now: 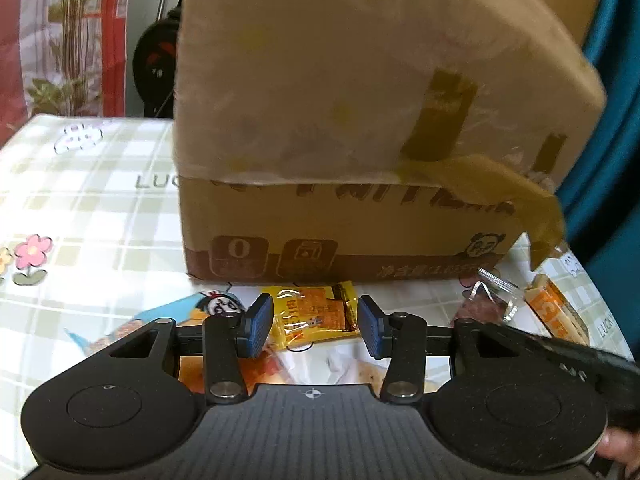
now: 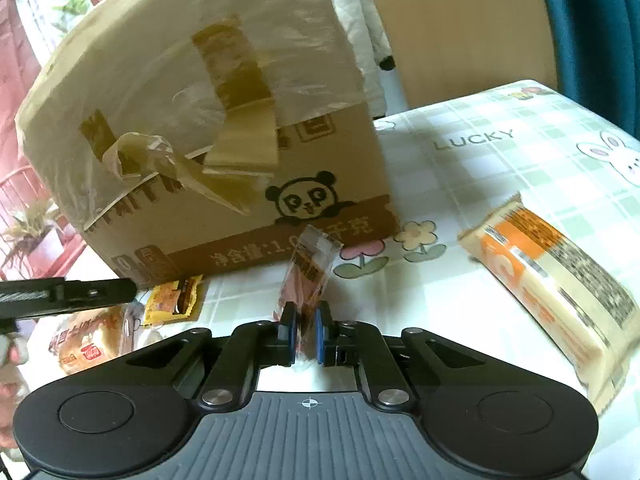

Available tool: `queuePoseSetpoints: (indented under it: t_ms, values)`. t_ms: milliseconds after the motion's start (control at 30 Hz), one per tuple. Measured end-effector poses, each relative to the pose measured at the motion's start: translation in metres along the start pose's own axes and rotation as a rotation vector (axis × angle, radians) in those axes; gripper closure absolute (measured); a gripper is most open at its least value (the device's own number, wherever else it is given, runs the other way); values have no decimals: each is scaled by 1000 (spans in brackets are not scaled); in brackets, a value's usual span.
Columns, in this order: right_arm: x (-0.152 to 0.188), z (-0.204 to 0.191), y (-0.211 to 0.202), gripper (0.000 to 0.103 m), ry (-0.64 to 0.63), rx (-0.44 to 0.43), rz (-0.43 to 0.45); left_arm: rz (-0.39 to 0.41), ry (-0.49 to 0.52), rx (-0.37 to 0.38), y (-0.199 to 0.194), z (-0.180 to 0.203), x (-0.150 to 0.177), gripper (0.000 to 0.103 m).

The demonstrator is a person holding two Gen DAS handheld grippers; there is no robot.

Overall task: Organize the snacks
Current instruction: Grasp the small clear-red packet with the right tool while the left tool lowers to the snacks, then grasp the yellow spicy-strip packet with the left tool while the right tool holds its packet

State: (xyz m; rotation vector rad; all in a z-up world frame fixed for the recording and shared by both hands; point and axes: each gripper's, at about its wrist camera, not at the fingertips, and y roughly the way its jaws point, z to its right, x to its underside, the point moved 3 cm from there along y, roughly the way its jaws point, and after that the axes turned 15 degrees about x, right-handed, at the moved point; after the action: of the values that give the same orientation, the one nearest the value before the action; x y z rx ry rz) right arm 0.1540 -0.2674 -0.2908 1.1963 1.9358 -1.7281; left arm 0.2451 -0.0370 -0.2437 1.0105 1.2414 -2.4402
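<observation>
Between the released jaws of the left gripper (image 1: 316, 326) lies a yellow packet (image 1: 316, 314), just ahead, long axis crosswise; right gripper (image 2: 305, 334) pinches an upright sachet (image 2: 310, 270).

cardboard box (image 1: 340, 128) top cut off; bread pack (image 2: 86, 350) partly hidden.

Both views are lit by soft daylight that seems to come from the far left, where the background is bright and washed out. The cardboard box (image 1: 360, 120) is blurred in its upper part, and its clear tape gives pale glare. The box throws a weak shadow on the desk (image 2: 500, 168) at its base. Fisheye distortion bends straight edges near the borders. Colours look a little faded and the print on the packets is soft.
</observation>
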Motion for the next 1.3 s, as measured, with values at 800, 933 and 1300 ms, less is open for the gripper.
queuePoseSetpoints:
  t_ms: [800,933,1300]
  values:
    - [8,10,2,95,46,-101,16,-80,4,-29,33,25,11,54]
    - [9,9,1,95,51,-103,17,-94,-11,19,29,30,16,54]
    - [9,7,1,95,70,-102,7,-47,87,-18,46,24,-9,54]
